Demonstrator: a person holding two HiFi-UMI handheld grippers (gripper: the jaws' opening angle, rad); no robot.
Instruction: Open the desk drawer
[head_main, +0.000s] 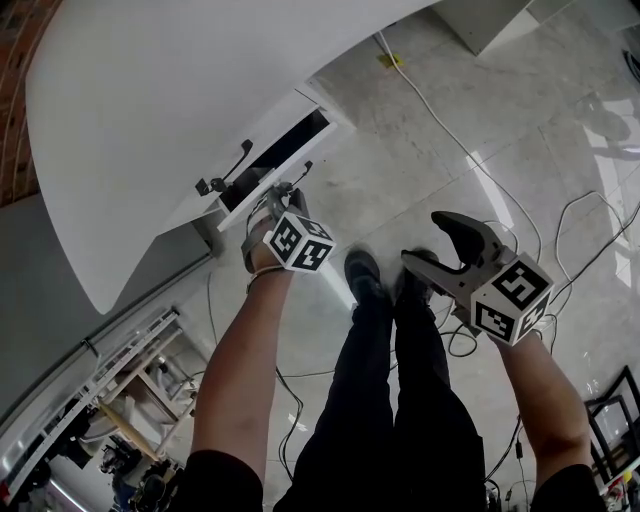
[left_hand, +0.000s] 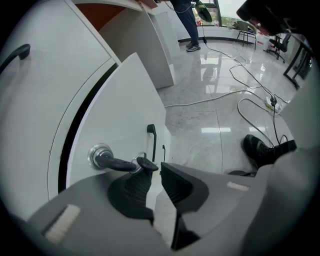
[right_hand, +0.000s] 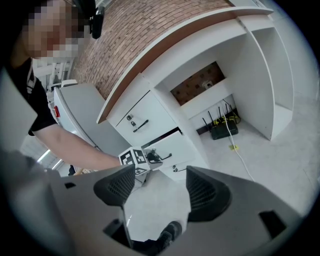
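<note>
Desk drawer (head_main: 283, 162) is sitting slightly pulled out of the white desk (head_main: 150, 110), showing a dark gap just under the desk's top in the head view. The left gripper (head_main: 283, 196) is pointing down at the drawer's front, right against the desk, while the right gripper (head_main: 435, 242) is hovering well away from the desk, over the floor. In the left gripper view the jaws are standing almost together, seemingly pinching at their tips a small key (left_hand: 146, 163) that is hanging from the key in the desk's lock (left_hand: 98, 156), below the drawer's black handle (left_hand: 151, 136). In the right gripper view the jaws are gaping wide apart and holding nothing, facing the desk from a distance.
</note>
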